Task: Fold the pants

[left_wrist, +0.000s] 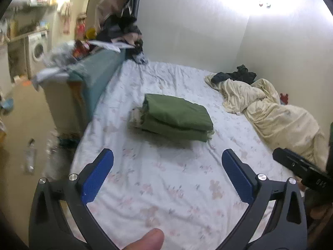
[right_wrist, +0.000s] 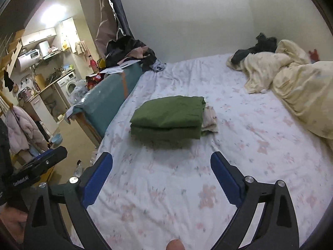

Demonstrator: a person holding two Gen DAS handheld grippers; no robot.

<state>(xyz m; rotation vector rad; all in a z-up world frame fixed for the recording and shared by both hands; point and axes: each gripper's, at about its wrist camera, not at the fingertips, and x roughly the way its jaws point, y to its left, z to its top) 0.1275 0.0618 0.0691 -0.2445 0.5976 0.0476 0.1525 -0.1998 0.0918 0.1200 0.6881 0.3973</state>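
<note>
The green pants (left_wrist: pixel 177 117) lie folded in a compact stack on the floral bed sheet (left_wrist: pixel 166 187); pale pocket lining shows at one end. They also show in the right wrist view (right_wrist: pixel 169 119). My left gripper (left_wrist: pixel 167 158) is open and empty, held above the sheet a little short of the pants. My right gripper (right_wrist: pixel 161 160) is open and empty too, also short of the pants. The right gripper's body (left_wrist: pixel 301 170) shows at the right edge of the left wrist view. The left gripper's body (right_wrist: pixel 37 166) shows at the left of the right wrist view.
A crumpled cream blanket (right_wrist: pixel 291 83) with dark clothes (right_wrist: pixel 262 43) lies at the bed's far right. A teal headboard (right_wrist: pixel 108 102) piled with clothes borders the bed's left. Beyond it is a floor with bottles (left_wrist: pixel 29 156), a washing machine (left_wrist: pixel 37 52) and kitchen shelves.
</note>
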